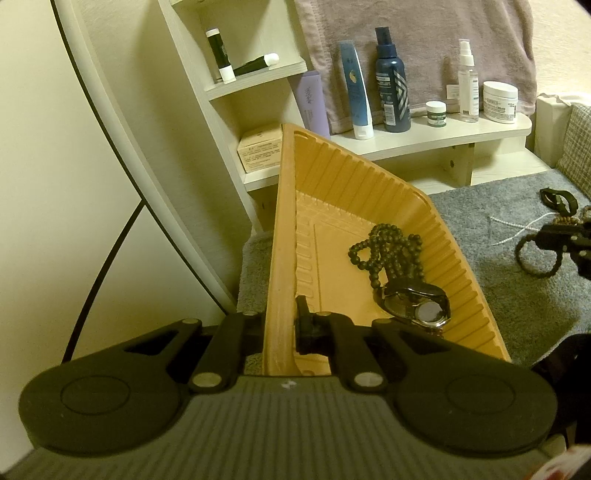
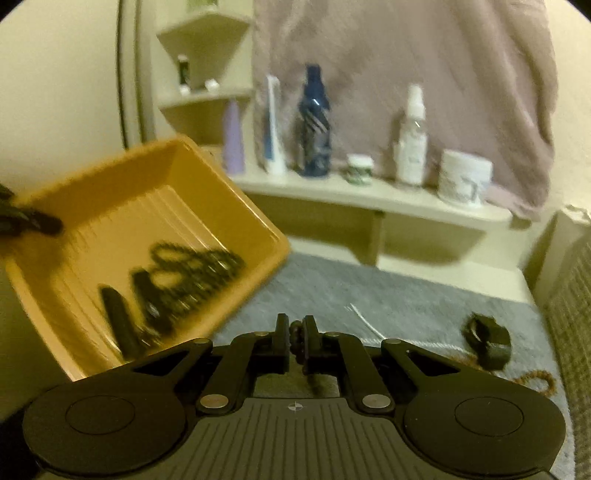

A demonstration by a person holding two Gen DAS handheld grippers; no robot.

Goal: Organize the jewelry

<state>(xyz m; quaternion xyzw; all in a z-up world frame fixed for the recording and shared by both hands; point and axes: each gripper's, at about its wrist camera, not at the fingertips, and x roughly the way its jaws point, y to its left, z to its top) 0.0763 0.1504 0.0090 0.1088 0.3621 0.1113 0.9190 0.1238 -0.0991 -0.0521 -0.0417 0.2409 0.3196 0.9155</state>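
My left gripper (image 1: 282, 325) is shut on the near rim of an orange tray (image 1: 332, 177) and holds it tilted above the grey mat. Inside lie a dark bead necklace (image 1: 388, 247) and a wristwatch (image 1: 417, 306). In the right wrist view the tray (image 2: 122, 177) is at the left, blurred, with the necklace (image 2: 192, 269) and watch (image 2: 118, 321) in it. My right gripper (image 2: 295, 332) is shut on a dark bead strand (image 2: 296, 338), just right of the tray. It also shows in the left wrist view (image 1: 561, 240), at the right edge.
A grey mat (image 2: 388, 295) carries a dark ring-like piece (image 2: 487, 339), a thin white bead string (image 1: 513, 229) and a brown bead strand (image 2: 535, 380). Behind, a white shelf (image 1: 443, 136) holds bottles and jars before a hanging towel (image 1: 424, 33). A corner shelf (image 1: 251, 81) stands left.
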